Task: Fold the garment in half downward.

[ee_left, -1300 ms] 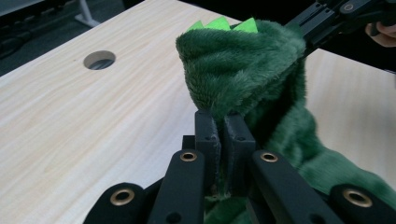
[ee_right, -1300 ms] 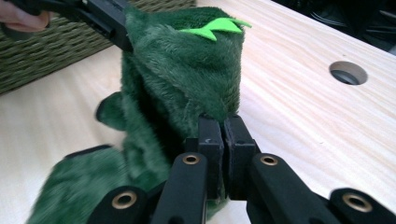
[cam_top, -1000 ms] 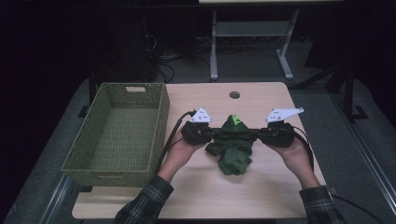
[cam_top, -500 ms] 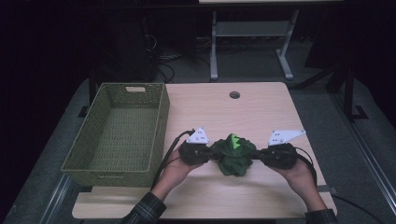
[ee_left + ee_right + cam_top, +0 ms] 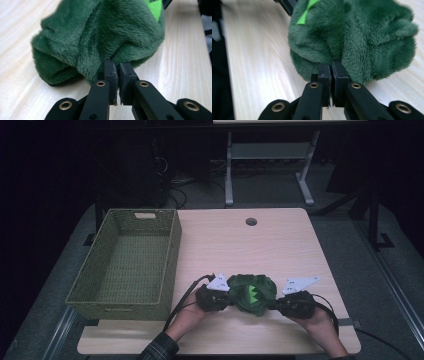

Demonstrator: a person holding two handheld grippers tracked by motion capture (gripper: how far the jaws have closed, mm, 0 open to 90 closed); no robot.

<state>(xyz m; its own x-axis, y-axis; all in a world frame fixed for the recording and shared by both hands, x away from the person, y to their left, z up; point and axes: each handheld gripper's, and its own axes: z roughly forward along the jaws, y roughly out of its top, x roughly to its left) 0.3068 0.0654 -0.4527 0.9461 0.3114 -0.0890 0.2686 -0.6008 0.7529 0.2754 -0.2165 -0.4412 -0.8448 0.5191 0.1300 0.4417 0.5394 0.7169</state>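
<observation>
A: Where is the bunched dark green plush cloth with bright green zigzag patches (image 5: 252, 293)?

B: In the lower middle of the high view, resting on the pale wooden worktop (image 5: 280, 245), between the two grippers. In the left gripper view it takes up the upper centre of the frame (image 5: 100, 37), and a bright green patch shows at the upper right there.

A: What is the left gripper (image 5: 214, 296) doing?

B: It sits at the cloth's left edge in the high view, with a person's hand (image 5: 187, 317) behind it. In its own view the jaws are drawn nearly together, pinching a fold of the plush cloth at their tips (image 5: 117, 68).

A: And the right gripper (image 5: 295, 303)?

B: At the cloth's right edge, held by the other hand (image 5: 320, 325). Its own view shows the same thing: jaws narrow, clamped on a fold at the bottom of the bundle (image 5: 331, 67). The cloth fills the upper right of that frame (image 5: 362, 32).

A: Anything else on the worktop?

B: An olive green woven rectangular basket (image 5: 170, 265) stands at the left of the high view, well apart from the cloth. A small round hole (image 5: 251, 221) sits near the worktop's far edge, in the upper middle.

A: Is the cloth lifted?

B: Its underside appears to touch the wood in both gripper views.
</observation>
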